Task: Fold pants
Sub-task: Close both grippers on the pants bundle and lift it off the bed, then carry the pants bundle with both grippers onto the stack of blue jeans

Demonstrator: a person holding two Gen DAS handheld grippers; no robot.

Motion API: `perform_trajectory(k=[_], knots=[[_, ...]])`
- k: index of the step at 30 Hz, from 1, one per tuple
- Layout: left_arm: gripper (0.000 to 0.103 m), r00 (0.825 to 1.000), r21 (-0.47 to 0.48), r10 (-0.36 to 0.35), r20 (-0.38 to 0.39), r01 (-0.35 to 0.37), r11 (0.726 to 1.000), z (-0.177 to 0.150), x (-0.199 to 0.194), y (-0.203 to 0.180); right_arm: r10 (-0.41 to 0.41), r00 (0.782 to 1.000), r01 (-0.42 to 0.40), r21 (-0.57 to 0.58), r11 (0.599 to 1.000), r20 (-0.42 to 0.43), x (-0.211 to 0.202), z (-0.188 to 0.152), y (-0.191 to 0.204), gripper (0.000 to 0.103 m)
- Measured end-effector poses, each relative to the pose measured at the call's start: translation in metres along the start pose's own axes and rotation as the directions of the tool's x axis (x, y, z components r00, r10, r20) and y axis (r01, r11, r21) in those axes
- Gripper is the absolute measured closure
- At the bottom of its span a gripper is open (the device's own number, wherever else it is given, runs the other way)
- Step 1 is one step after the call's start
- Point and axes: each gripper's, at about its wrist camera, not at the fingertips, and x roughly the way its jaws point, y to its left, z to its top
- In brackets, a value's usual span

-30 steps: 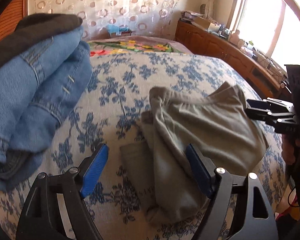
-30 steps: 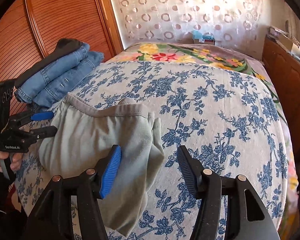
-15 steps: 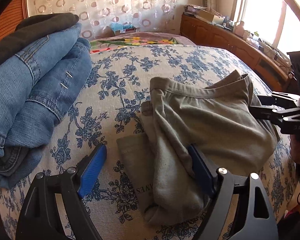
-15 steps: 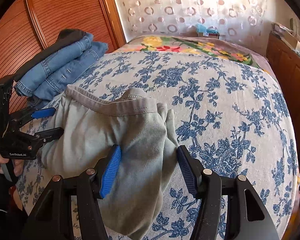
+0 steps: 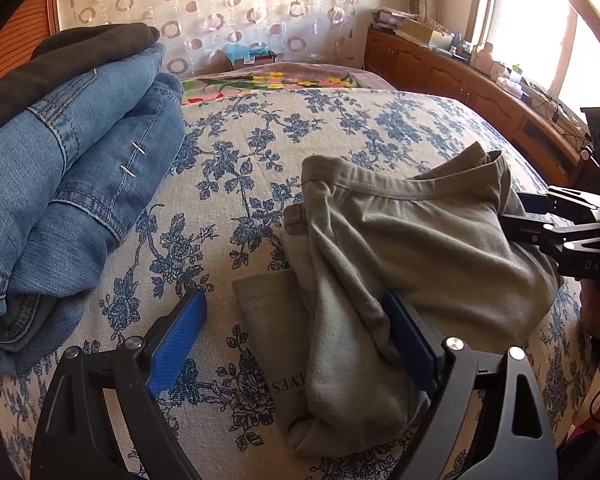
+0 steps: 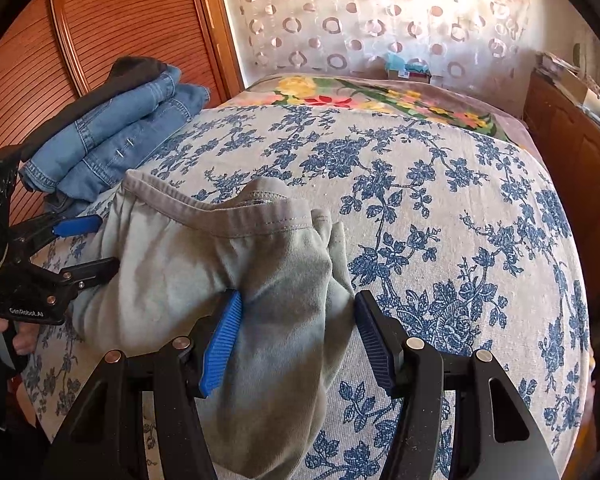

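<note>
- Between the wide-spread right tongs [image 6: 296, 338] lies a fold of the grey pants [image 6: 204, 264] on the bed [image 6: 460, 216]
- Left tongs [image 5: 296, 340] gape wide over the pants' other end
- Folded jeans [image 5: 68, 184] lie left of them

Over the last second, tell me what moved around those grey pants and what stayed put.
Both open hand-held grippers, left and right, advanced until their fingers straddle opposite ends of the grey pants; neither has closed. The pants stayed bundled on the floral bedspread, and the folded jeans are untouched.
</note>
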Motion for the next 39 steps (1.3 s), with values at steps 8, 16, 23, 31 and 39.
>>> perform_trajectory(k=[8, 16, 23, 31, 39], knots=[[0.061, 0.994, -0.038, -0.109, 0.026, 0.11, 0.993, -0.001, -0.008, 0.003, 0.06, 0.998, -0.06, 0.005, 0.998, -0.013, 0.002, 0.004, 0.0, 0.068], [0.089, 0.978, -0.028, -0.194, 0.079, 0.197, 0.98, 0.0, -0.029, -0.002, 0.124, 0.992, -0.123, -0.033, 0.992, 0.02, -0.006, 0.017, 0.004, 0.09], [0.089, 0.969, -0.046, -0.144, 0.203, 0.157, 0.987, 0.014, -0.079, 0.013, 0.142, 0.982, -0.124, -0.143, 0.982, 0.125, -0.037, 0.06, 0.029, 0.09], [0.089, 0.939, -0.102, -0.05, 0.34, 0.09, 0.991, 0.034, -0.134, 0.048, 0.2, 0.957, -0.14, -0.272, 0.952, 0.208, -0.059, 0.116, 0.066, 0.09], [0.089, 0.904, -0.184, 0.077, 0.42, 0.002, 0.983, 0.05, -0.165, 0.081, 0.259, 0.942, -0.165, -0.373, 0.913, 0.215, -0.035, 0.183, 0.103, 0.09]])
